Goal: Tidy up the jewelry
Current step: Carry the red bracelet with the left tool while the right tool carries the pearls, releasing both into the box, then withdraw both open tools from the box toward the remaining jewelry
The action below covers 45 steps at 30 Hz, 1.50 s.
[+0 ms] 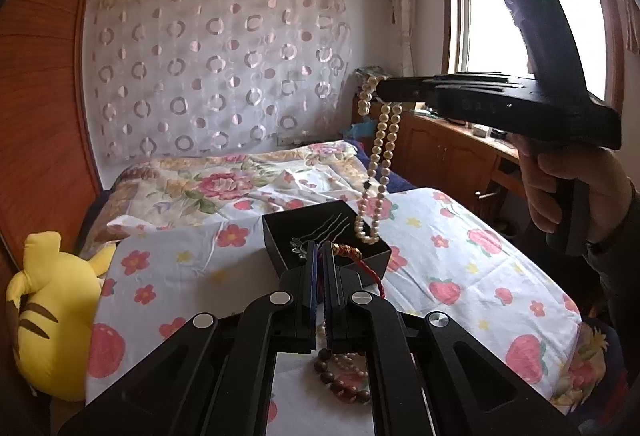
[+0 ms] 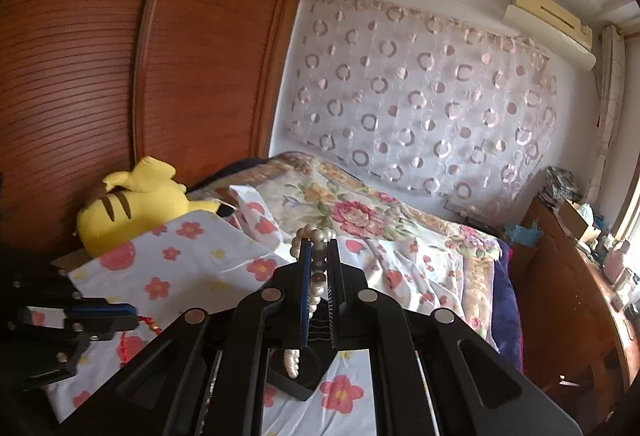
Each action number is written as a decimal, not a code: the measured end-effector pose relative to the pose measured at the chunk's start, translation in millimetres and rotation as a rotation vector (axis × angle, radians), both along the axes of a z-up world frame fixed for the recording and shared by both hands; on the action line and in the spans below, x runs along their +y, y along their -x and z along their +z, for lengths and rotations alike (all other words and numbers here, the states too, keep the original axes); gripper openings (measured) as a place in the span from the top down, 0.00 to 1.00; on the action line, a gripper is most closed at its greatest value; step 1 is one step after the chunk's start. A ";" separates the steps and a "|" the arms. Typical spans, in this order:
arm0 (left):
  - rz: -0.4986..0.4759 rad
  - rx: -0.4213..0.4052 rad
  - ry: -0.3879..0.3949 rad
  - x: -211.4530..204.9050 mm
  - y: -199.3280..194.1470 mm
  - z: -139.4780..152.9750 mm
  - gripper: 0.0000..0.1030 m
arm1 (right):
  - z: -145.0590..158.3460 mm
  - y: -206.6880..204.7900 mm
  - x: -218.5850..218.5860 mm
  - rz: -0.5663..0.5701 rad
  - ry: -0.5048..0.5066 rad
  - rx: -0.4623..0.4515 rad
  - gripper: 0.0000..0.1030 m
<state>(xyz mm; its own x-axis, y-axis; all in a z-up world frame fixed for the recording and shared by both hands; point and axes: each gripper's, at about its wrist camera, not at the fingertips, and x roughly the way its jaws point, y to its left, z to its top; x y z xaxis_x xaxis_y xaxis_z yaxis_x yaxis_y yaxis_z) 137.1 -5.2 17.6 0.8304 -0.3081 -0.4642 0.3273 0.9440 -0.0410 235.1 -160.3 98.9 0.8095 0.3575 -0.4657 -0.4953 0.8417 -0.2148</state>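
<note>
Pearl necklace (image 1: 380, 140) | pinched in right hand-held gripper (image 1: 384, 89), dangling into black box (image 1: 320, 236) | left hand-held gripper (image 1: 320, 256) pinching red bracelet (image 1: 360, 260)

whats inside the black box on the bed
Inside the black box: silver wavy hairpins, a small silver piece, and the hanging pearl necklace's lower end. The left gripper hides the near corner.

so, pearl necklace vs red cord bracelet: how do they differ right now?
The pearl necklace is cream beads throughout; the red cord bracelet is thin cord with a few gold beads. The necklace hangs long from the right gripper, its end in the black box; the bracelet trails short from the left gripper. Both are pinched in shut jaws.
</note>
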 end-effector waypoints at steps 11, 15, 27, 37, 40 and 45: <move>0.011 0.024 -0.013 0.1 -22.7 -1.1 0.99 | -79.5 -28.6 0.3 -0.027 0.010 0.175 0.92; 0.020 0.041 -0.018 -2.5 -41.4 -2.0 0.99 | -98.9 -34.9 -0.4 -0.039 -0.015 0.234 0.91; 0.056 0.118 -0.041 -14.9 -102.4 -28.0 0.99 | -93.9 -19.4 -23.7 -0.041 -0.047 0.219 0.79; 0.076 0.170 -0.072 -28.3 -130.9 -45.6 0.98 | -104.3 -0.3 -43.5 -0.036 -0.061 0.233 0.79; 0.077 0.178 -0.088 -31.5 -134.0 -50.4 0.98 | -110.7 6.2 -44.4 -0.032 -0.059 0.240 0.79; 0.086 0.186 -0.095 -31.3 -134.5 -54.6 0.92 | -114.7 12.6 -43.5 -0.019 -0.058 0.249 0.79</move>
